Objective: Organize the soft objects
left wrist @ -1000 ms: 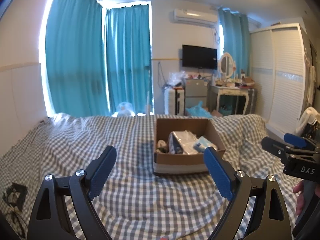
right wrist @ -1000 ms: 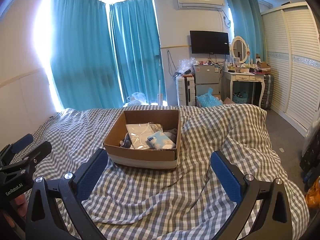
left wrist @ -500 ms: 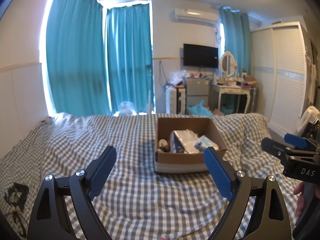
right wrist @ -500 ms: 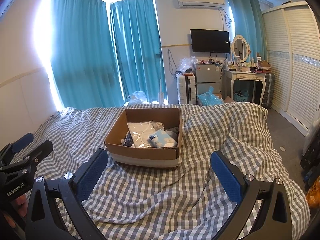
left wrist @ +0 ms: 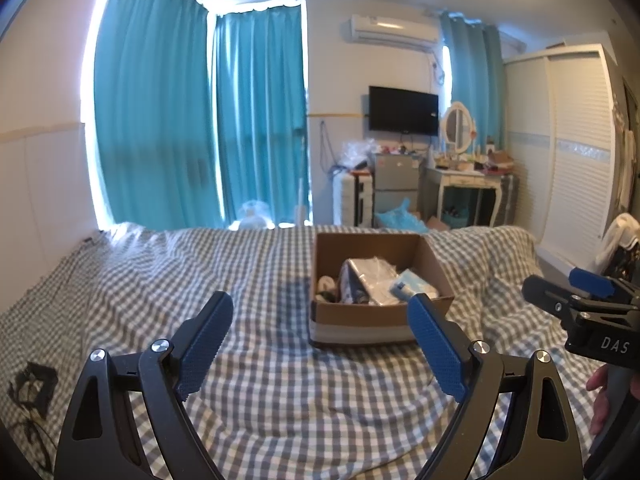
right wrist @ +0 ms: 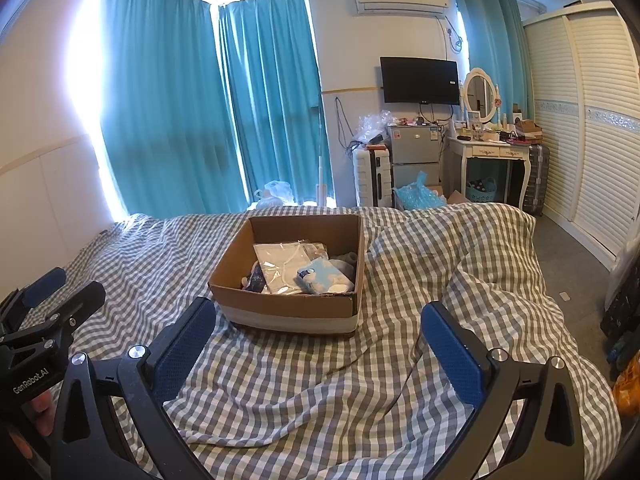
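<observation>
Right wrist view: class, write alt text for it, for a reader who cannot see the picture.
An open cardboard box holding plastic-wrapped soft packages sits on a bed with a grey checked cover, seen between the spread blue pads of the open, empty right tool. The left tool shows at the left edge; teal curtains hang behind.
</observation>
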Demonstrator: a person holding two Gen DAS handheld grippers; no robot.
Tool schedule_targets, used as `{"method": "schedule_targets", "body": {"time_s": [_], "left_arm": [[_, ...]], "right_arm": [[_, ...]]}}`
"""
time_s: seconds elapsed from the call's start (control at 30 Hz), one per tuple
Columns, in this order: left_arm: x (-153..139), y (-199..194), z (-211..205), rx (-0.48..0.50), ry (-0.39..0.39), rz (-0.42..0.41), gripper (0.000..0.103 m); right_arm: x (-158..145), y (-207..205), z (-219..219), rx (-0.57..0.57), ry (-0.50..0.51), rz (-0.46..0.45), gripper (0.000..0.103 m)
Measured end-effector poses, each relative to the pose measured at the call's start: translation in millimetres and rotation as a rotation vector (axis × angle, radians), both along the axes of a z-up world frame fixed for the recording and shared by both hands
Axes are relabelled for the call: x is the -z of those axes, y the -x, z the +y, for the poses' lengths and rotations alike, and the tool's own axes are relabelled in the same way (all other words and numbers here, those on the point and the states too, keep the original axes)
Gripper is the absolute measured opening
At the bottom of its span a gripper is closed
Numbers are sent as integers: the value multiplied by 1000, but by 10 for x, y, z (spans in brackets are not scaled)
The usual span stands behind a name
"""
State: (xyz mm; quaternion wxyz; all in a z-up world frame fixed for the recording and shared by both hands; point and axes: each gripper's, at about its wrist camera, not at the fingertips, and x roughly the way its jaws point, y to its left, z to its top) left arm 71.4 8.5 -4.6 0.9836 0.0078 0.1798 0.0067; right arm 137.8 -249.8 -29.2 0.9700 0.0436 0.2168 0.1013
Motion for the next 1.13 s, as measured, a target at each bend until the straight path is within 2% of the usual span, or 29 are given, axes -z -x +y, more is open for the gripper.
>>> {"method": "schedule_targets", "body": {"time_s": [1.13], "left_arm": [[-16,-40,18,13,-8,4,90]], "right_arm": [[24,-10,40,6,1,13,103]]}}
